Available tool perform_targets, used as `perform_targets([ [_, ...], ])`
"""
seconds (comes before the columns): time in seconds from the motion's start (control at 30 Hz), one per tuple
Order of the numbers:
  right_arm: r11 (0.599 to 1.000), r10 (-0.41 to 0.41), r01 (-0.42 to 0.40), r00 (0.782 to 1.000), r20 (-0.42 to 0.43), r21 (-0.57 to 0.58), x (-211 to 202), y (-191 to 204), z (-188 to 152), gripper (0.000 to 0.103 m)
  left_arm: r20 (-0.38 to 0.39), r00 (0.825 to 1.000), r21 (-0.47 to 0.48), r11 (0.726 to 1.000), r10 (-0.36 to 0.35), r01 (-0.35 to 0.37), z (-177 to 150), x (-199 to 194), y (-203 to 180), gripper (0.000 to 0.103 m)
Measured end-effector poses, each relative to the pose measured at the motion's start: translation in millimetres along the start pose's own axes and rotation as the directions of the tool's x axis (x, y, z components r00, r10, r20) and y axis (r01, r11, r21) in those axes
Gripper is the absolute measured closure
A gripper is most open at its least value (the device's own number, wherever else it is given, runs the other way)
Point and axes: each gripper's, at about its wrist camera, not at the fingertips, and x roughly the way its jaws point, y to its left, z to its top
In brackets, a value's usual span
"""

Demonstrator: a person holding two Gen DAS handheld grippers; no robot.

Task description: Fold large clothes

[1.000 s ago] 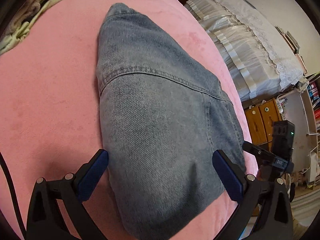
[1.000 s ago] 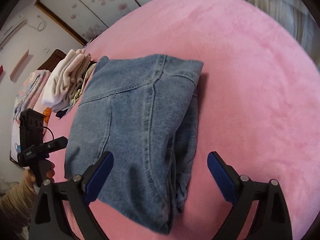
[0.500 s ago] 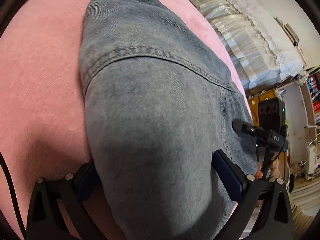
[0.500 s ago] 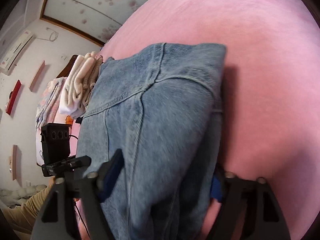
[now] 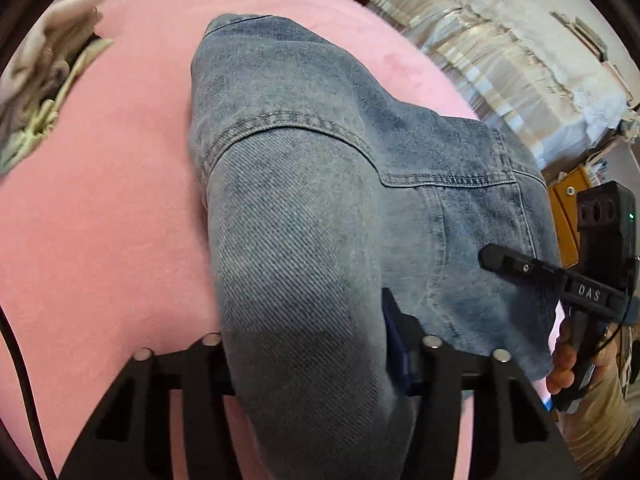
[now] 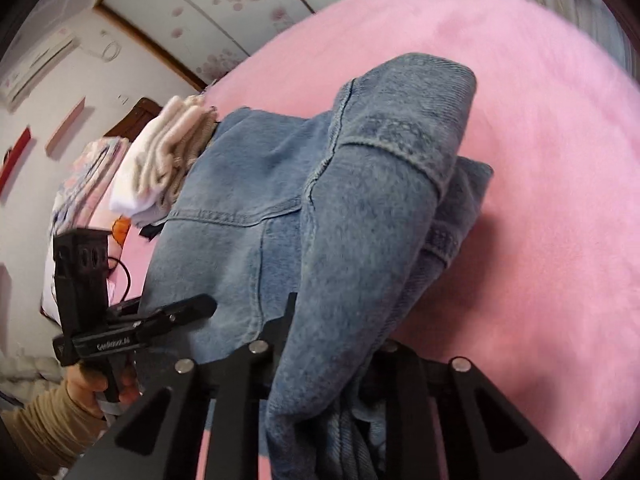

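Jeans [image 5: 312, 208] bunched between both tongs; left tongs [image 5: 304, 356] and right tongs [image 6: 328, 344] pinching denim.

Left gripper [image 5: 304, 356] and right gripper [image 6: 332, 356] are both clamped on folded jeans [image 5: 320, 200], held side by side, near edge.

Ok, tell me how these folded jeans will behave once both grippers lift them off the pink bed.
The jeans look floppy: they bulge and drape between the left gripper and the right gripper. Several thick denim layers suggest some weight. The loose layers at the side may slip apart.
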Motion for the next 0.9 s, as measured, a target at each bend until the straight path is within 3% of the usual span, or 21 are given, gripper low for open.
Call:
perform_targets([
  [0.13,1.0,-0.01,0.009,1.0,-0.006,-0.009,-21.0,38.9,-25.1,0.084,-0.003,1.0,0.014,1.0,-0.004,0.004,-22.9,-44.8,-2.6,0.055],
  [0.33,0.996,0.09,-0.089,0.994,-0.068,0.014,-29.5,103.3,-74.3,0.085,-0.029,1.0,-0.01,1.0,0.003,-0.003,-62.0,-123.0,17.0,0.056],
  [0.43,0.991,0.13,-0.131,0.988,-0.083,-0.009,-26.0,140.2,-80.6,0.085,-0.017,0.999,-0.023,0.999,0.028,-0.029,-71.7,-167.2,36.2,0.056],
  [0.57,0.977,0.198,-0.203,0.977,-0.081,-0.059,-15.2,199.6,-61.1,0.085,0.017,0.997,-0.024,0.997,0.07,-0.069,-65.8,-231.5,77.0,0.056],
  [0.67,0.965,0.23,-0.236,0.971,-0.068,-0.114,-4.4,247.1,-29.1,0.085,0.049,0.991,0.027,0.991,0.127,-0.128,-31.3,-276.2,96.6,0.056],
  [0.9,0.945,0.275,-0.267,0.961,0.016,-0.188,43.3,340.9,95.3,0.085,0.127,0.974,0.095,0.975,0.187,-0.2,104.4,-341.0,176.7,0.056],
])
